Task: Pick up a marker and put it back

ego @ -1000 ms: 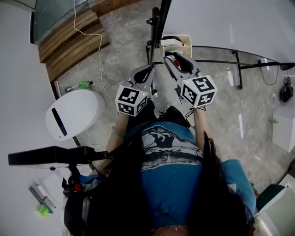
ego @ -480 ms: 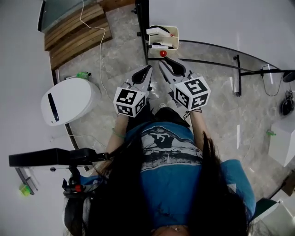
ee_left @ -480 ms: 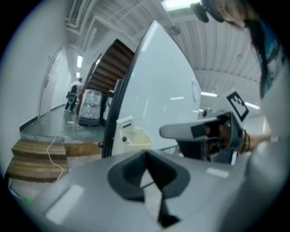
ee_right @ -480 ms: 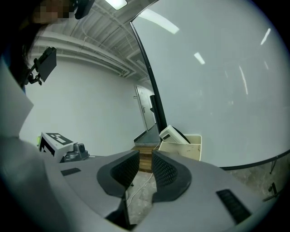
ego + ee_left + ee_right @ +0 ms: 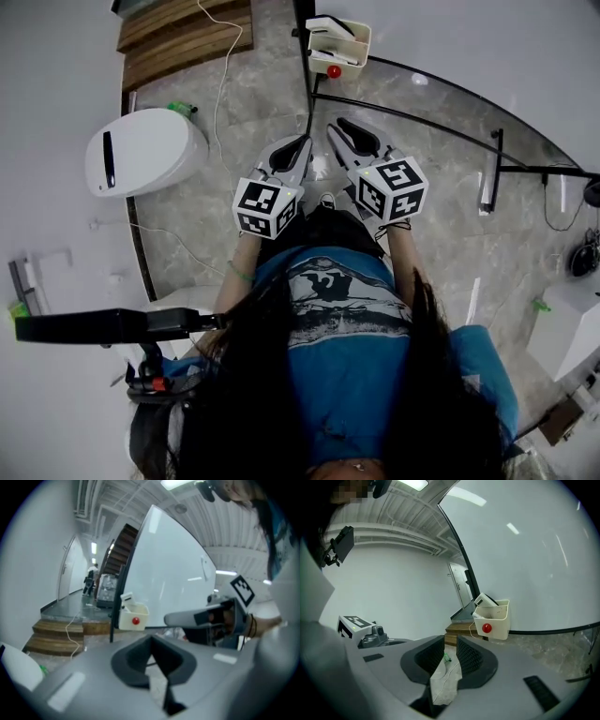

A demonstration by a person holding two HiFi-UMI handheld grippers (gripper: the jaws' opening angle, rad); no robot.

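Note:
A cream holder [image 5: 352, 42] hangs at the whiteboard's lower edge, with a red round knob [image 5: 333, 71] on its front. White objects lie in it; I cannot make out a marker. The holder [image 5: 500, 620] also shows ahead of both grippers, some way off. My right gripper [image 5: 345, 131] points toward it; its jaws are closing with a narrow gap and only floor between them. My left gripper [image 5: 292, 148] is beside it, jaws shut and empty.
The whiteboard [image 5: 487, 56] fills the upper right, on a stand with black rails [image 5: 422, 117]. A white rounded unit [image 5: 145, 159] sits on the marble floor at left, wooden steps [image 5: 183, 28] and a white cable [image 5: 220, 84] behind it. A black bar [image 5: 103, 325] juts out lower left.
Both grippers have drawn back from the holder, which now sits farther off at the top of the head view. The right gripper's jaws have narrowed.

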